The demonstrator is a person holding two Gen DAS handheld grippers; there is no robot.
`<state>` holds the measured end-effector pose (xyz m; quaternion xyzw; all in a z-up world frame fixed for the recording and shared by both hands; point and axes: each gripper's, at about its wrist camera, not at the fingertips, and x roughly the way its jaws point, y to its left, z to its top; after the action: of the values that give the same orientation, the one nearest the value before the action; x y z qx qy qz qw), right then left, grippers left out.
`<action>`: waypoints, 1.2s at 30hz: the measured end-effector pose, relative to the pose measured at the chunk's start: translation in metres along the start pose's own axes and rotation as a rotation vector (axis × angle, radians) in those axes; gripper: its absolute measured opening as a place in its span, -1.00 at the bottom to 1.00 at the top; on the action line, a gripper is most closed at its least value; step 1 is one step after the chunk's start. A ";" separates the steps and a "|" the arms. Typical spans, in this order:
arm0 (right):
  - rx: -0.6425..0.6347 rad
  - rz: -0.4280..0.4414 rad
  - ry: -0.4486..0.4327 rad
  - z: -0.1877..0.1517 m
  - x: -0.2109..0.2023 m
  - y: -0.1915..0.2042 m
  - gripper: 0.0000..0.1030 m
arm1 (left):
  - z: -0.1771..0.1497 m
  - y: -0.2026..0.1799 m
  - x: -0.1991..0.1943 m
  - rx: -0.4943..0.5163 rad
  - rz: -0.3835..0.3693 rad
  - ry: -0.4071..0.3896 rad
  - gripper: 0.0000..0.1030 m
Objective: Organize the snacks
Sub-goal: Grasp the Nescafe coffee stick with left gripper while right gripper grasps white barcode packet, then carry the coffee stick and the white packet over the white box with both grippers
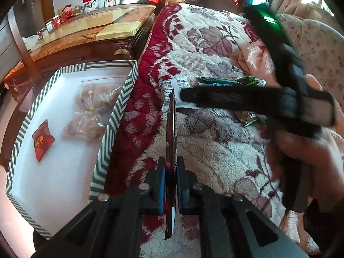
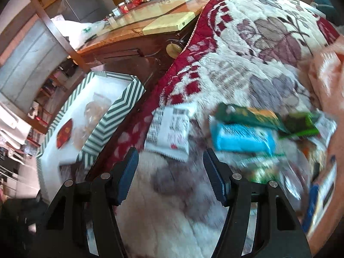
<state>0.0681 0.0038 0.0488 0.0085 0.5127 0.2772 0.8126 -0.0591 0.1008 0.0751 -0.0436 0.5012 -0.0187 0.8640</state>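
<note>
fluffy cloth blanket (image 1: 215, 146), glossy plastic packet (image 1: 171, 129)

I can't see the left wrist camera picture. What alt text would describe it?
The left gripper is shut on a thin red snack packet seen edge-on, above a fluffy floral blanket. To its left sits a striped box holding a red packet and clear bags of snacks; the blurred right gripper reaches across near more snacks.

one striped box (image 1: 117, 116), one red packet (image 1: 43, 143) inside, two clear bags (image 1: 97, 95)
</note>
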 end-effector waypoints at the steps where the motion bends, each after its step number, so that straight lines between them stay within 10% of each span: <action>1: 0.000 -0.006 0.003 0.003 0.004 0.003 0.22 | -0.001 0.001 -0.001 -0.004 -0.004 -0.001 -0.80; 13: -0.066 -0.058 0.071 0.021 0.054 0.015 0.00 | -0.003 0.027 -0.020 -0.062 -0.022 -0.035 -0.80; 36: -0.132 0.006 -0.034 -0.019 -0.040 0.022 -0.09 | -0.006 0.024 -0.046 -0.081 0.016 -0.087 -0.80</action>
<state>0.0293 -0.0014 0.0793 -0.0386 0.4795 0.3127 0.8190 -0.0876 0.1276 0.1099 -0.0752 0.4639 0.0105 0.8826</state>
